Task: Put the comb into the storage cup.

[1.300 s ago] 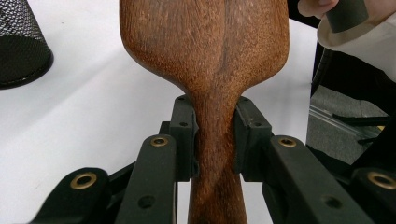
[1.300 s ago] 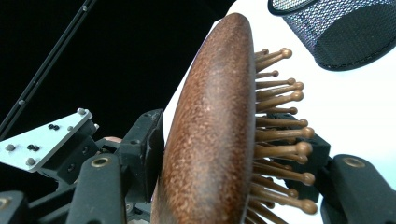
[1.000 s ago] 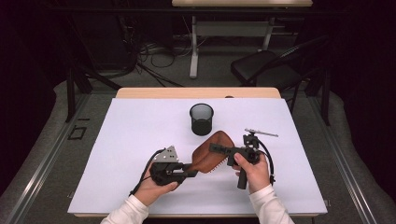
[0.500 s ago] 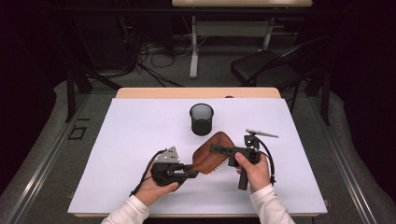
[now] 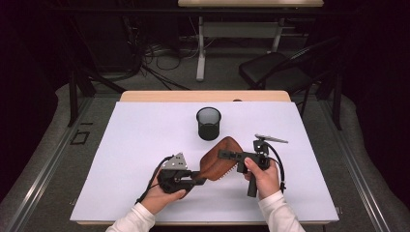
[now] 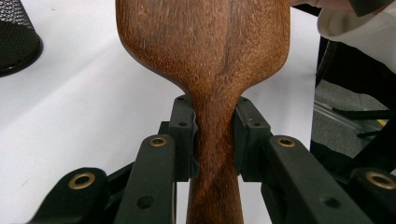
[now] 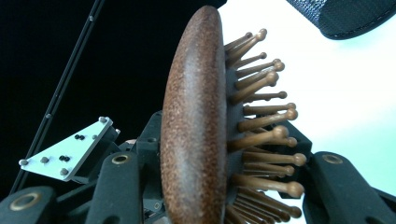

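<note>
From above, my table [image 5: 145, 145] glows evenly white under overhead light, while the room behind it sinks into near black. Shadows beneath my hands are faint and soft. Along my left jaws the wooden brush [image 6: 210, 70] is sharp, its grain crisp. Along my right jaws the white surface blows out to glare, and the mesh cup [image 7: 345, 14] blurs at the corner.

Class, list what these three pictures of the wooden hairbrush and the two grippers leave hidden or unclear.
- Hairbrush handle end: left gripper view, cut off by the bottom edge.
- Right gripper, pad on the pin side: right gripper view, hidden behind the pins.
- Mesh cup contents: high view, interior too dark.
</note>
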